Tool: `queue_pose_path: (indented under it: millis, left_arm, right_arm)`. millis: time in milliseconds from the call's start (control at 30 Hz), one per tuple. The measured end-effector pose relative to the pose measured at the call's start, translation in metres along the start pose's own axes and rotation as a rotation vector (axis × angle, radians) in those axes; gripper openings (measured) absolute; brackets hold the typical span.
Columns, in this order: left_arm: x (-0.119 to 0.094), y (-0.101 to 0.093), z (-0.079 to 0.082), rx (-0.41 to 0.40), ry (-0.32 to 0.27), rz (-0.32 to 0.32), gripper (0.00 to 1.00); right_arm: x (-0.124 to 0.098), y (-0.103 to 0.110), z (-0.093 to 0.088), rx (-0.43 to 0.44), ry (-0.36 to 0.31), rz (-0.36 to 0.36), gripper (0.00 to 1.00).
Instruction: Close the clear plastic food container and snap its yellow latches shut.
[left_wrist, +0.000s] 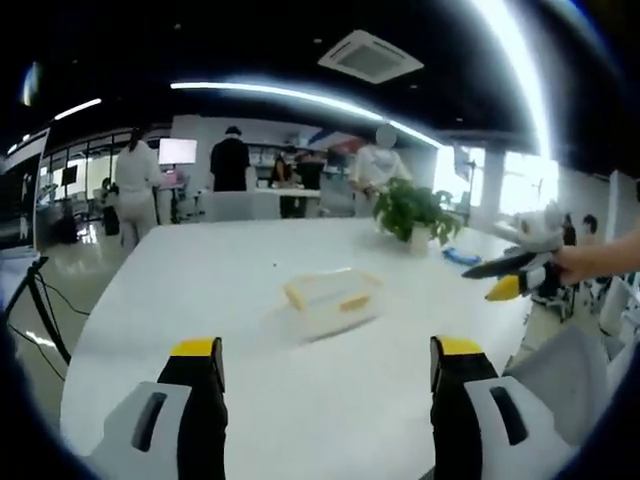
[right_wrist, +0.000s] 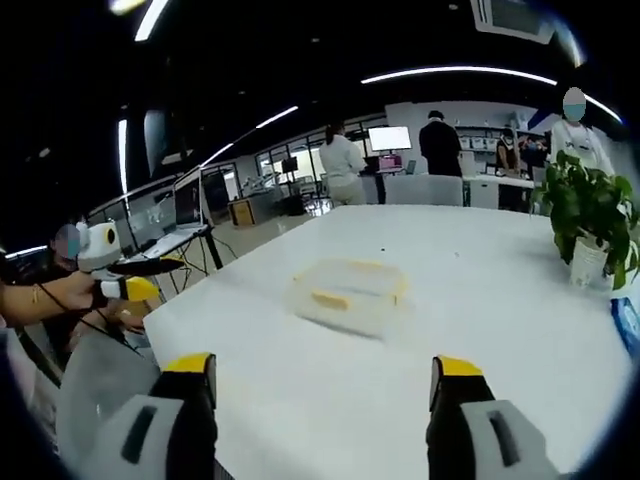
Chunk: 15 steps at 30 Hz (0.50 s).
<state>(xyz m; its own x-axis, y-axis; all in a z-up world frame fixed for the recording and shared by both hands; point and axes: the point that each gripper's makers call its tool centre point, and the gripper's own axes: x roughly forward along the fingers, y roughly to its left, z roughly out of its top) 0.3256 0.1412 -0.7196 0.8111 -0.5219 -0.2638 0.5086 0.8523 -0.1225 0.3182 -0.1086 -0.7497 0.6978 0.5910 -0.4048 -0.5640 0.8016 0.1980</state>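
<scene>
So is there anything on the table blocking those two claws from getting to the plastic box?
Nothing visible does. The clear container sits alone on the white table, with bare tabletop between it and both the left claw and the right claw. The potted plant stands beyond it, off to the side.

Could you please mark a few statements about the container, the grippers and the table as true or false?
1. The clear container sits on the white table. True.
2. The left gripper is clamped on the container. False: its jaws stand open, short of it.
3. A potted plant stands on the table beyond the container. True.
4. The right gripper holds a yellow latch. False: it is open and apart from the container.
5. The container's latches are red. False: they are yellow.
</scene>
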Motion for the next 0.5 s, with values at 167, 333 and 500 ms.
queue_pose_path:
  millis: [167,333,500]
  left_arm:
    - [-0.0011,0.0006,-0.0002,-0.022,-0.007,0.003,0.86]
    - [0.0009,-0.0008,-0.0052,-0.010,0.013,0.002,0.83]
    - [0.0040,-0.0009,-0.0093,-0.027,0.015,-0.002,0.84]
  right_arm:
    - [0.0002,0.0003,-0.0060,0.014,0.017,0.005,0.88]
    - [0.0011,0.0002,-0.0068,0.006,0.024,0.006,0.88]
    - [0.0043,0.0015,-0.0112,-0.020,0.048,0.013,0.88]
